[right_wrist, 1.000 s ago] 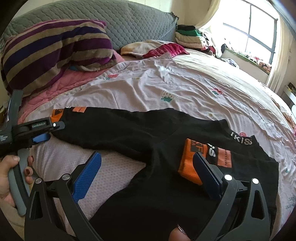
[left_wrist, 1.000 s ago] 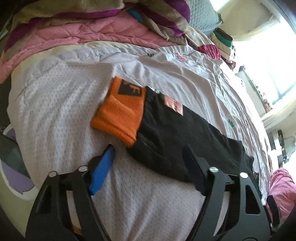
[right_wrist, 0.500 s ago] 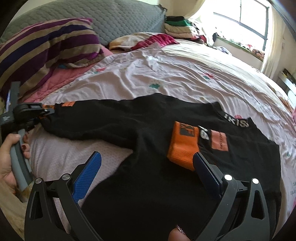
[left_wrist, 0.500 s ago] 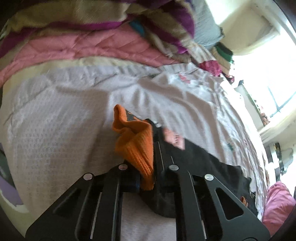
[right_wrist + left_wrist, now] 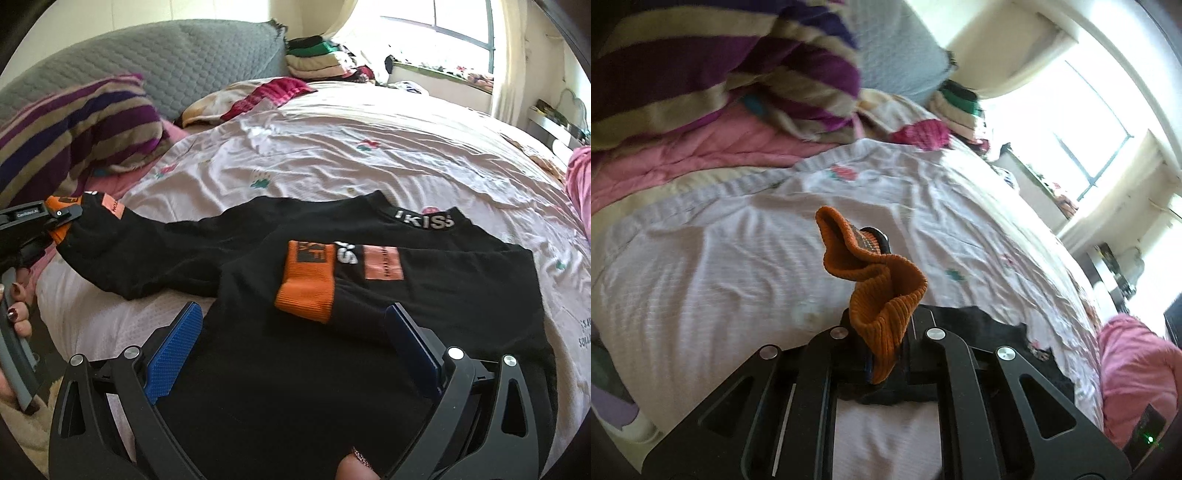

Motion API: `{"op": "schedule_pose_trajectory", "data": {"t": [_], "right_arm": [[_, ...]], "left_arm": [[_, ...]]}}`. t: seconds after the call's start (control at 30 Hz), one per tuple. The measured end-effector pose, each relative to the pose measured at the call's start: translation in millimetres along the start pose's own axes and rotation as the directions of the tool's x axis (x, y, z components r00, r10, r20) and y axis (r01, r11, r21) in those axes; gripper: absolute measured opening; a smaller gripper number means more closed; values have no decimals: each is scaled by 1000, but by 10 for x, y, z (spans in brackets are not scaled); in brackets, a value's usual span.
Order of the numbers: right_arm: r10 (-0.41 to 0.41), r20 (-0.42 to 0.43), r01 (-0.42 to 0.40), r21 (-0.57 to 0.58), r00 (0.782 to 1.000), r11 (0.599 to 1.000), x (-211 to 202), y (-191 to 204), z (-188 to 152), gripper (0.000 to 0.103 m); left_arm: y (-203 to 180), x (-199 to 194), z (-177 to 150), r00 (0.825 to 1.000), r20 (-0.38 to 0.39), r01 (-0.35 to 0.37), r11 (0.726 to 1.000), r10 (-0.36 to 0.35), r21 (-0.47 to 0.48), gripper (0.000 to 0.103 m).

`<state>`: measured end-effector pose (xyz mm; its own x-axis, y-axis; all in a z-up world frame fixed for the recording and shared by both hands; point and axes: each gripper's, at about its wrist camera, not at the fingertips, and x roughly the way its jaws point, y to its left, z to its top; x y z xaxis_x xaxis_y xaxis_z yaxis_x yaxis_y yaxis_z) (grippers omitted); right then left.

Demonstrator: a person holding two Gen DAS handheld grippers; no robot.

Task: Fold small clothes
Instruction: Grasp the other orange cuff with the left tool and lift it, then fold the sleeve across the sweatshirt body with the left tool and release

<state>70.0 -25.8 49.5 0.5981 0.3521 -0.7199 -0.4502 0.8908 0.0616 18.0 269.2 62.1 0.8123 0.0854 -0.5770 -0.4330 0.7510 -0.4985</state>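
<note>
Big bed (image 5: 369, 155) with a wrinkly pale sheet takes up most of both views, with a grey quilted headboard (image 5: 177, 55) at the back and a striped purple pillow (image 5: 77, 122) on a pink blanket off to the left. A stack of folded clothes (image 5: 317, 55) sits by the window in the far corner. Spread across the sheet is a black shirt (image 5: 332, 350) with orange cuffs and a lettered collar (image 5: 423, 222) on the far edge. Its right sleeve is folded in over the body, so that cuff (image 5: 306, 284) lies flat on the black fabric beside an orange patch (image 5: 382, 263). The other sleeve stretches out toward the left edge of the bed, where the left claw (image 5: 64, 218) is clamped tight on its cuff (image 5: 882, 295), which bunches up between the closed fingers and is lifted off the sheet. A hand (image 5: 16, 317) with dark painted nails grips that claw's handle. The right claw (image 5: 295, 343) hangs low over the body of the shirt, wide open with nothing in it, blue pads (image 5: 173, 347) on either side of the folded cuff but not touching it.
</note>
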Motion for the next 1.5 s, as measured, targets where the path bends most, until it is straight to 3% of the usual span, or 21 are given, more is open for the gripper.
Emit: {"op": "schedule_pose_trajectory", "data": {"t": [0.43,0.63,1.1,1.5], "right_arm": [[-56,69,45,153,996,987,-389,-677,-98,98],[-86,87,66,208,993,976,-540,-961,-175,98],[-163,93,121,349,982,929,-784,-1624,-378,98],[-213,72,160,442,974,883,-872,-2069,-581,98]], "left_arm": [[-867,-7,-166,985,-58,167,978,-160,123,4],[-1230,24,-306,975,-98,213,959,-198,184,4],[-1934,288,-738,931,-247,334,903,-270,270,3],[-2329,611,-1328,868,-406,417,863,-286,283,3]]}}
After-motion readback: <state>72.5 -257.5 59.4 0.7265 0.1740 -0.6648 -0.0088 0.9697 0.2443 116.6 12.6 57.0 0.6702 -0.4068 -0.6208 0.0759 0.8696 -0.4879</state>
